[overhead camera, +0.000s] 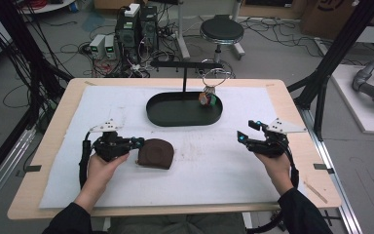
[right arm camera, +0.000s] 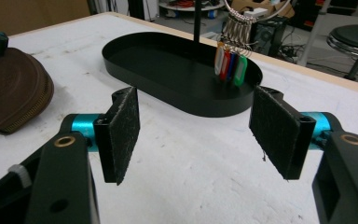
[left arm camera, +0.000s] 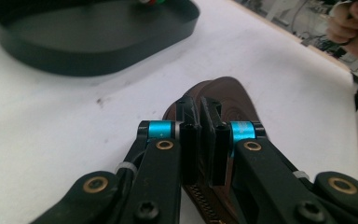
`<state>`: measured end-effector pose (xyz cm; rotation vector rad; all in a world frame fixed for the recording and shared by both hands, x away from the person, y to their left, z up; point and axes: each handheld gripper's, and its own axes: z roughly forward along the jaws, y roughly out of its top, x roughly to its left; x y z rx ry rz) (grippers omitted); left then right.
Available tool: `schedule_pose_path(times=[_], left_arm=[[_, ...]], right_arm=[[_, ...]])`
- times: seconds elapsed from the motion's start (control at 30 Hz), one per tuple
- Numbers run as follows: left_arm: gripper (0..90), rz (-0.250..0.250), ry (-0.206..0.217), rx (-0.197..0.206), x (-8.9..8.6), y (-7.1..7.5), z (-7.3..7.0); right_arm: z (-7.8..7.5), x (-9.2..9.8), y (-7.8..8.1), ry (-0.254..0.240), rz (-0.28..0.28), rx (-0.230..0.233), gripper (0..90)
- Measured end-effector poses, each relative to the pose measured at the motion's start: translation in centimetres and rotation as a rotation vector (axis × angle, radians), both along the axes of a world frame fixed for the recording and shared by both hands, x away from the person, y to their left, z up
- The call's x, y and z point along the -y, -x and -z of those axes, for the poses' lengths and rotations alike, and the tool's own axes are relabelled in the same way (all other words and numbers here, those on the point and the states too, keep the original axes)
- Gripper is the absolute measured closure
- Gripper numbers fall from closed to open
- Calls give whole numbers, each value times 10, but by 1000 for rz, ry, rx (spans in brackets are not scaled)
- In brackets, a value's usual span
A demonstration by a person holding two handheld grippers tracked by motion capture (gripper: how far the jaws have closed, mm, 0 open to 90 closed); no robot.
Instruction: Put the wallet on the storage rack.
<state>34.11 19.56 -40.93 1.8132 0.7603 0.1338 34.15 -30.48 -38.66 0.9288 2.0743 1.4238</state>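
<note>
Pouch (overhead camera: 155, 153) is lying on the desk (overhead camera: 53, 146) just in front of the tray (overhead camera: 184, 109). Left gripper (left arm camera: 199, 122) is pinching its edge, jaws nearly together. Lift slowly so the thin bite isn't slipping. Right gripper (right arm camera: 193, 133) is waiting wide open, holding nothing.

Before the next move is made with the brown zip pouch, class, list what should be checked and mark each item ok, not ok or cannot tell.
1. Left gripper shut on the brown pouch: ok, jaws closed at its edge.
2. Pouch zip closed: cannot tell, only part of the zip shows.
3. Right gripper open and free: ok, nothing between its pads.
4. Black tray has bare floor: ok.
5. Key tags hanging from the stand over the tray's right end, apart from both grippers: ok.
6. Pouch lifted off the white mat: cannot tell.
</note>
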Motion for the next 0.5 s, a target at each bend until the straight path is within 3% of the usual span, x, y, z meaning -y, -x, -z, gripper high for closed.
schedule_pose_path(times=[0.23,0.5], left_arm=[[867,79,-7,118,13,9,-12],[869,160,-10,196,26,18,-20]], right_arm=[[-1,-10,1,0,-52,-2,342],[0,-27,3,-3,-149,-16,339]])
